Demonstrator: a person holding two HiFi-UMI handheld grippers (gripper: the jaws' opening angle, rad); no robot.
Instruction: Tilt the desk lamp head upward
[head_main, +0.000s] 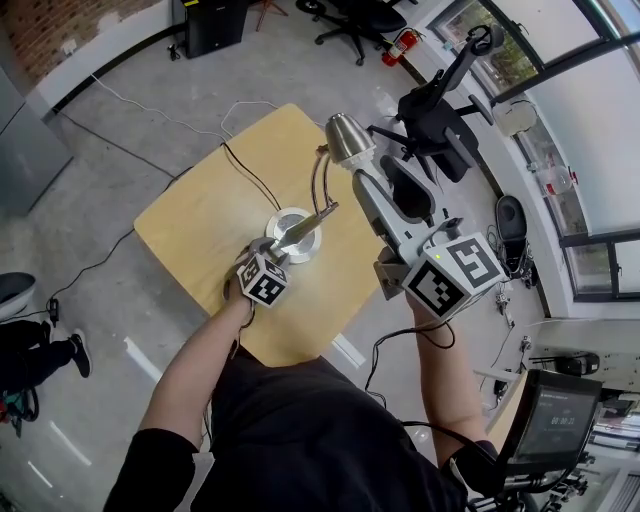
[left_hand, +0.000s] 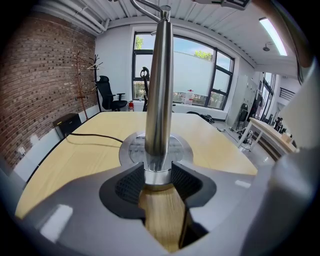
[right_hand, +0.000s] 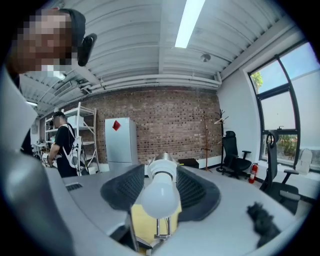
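Note:
A silver desk lamp stands on a small wooden table (head_main: 200, 225). Its round base (head_main: 300, 222) sits near the table's middle, and its cone-shaped head (head_main: 347, 135) is at the far edge. My left gripper (head_main: 283, 243) is shut on the lamp's upright pole (left_hand: 159, 100) just above the base (left_hand: 131, 148), with both pads pressed to the pole's foot. My right gripper (head_main: 360, 176) is shut on the lamp head. In the right gripper view the white bulb (right_hand: 161, 194) and its socket (right_hand: 162, 169) sit between the dark pads.
A black cable (head_main: 250, 176) runs from the lamp across the table and down to the floor. Office chairs (head_main: 432, 112) stand close behind the table's far right edge. A person's legs (head_main: 25, 345) are at the left, and another person (right_hand: 65, 146) stands by shelves.

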